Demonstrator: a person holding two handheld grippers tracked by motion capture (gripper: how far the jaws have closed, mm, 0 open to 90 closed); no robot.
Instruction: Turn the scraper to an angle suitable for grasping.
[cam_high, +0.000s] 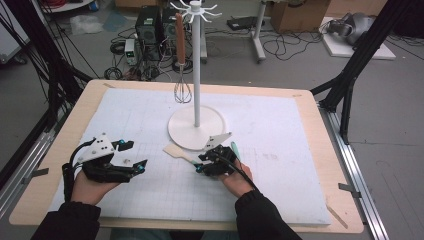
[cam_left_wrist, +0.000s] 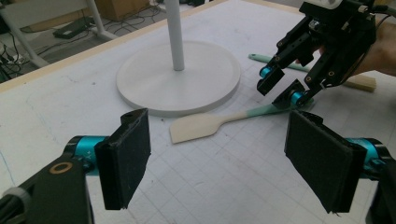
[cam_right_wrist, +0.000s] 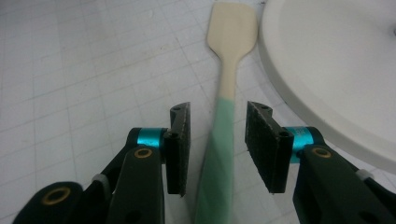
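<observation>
Spatulas on the mat: two. Your right gripper (cam_right_wrist: 218, 147) straddles the cream-bladed, green-handled spatula (cam_right_wrist: 229, 70), pads narrowed but not touching it; it lies flat beside the white stand base (cam_high: 196, 131), blade pointing away from you. Your left gripper (cam_left_wrist: 224, 158) stands wide, empty.

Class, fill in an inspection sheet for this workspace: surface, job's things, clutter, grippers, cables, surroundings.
Surface: white gridded mat on a wooden table.
Job's things: spatula lying flat by the stand; whisk hanging from the stand.
Clutter: nothing seen.
Grippers: left gripper open, empty; right gripper straddling the spatula's green handle, gaps at both pads.
Cables: one trailing from the right gripper.
Surroundings: floor with boxes, loose wires, black frame legs.
</observation>
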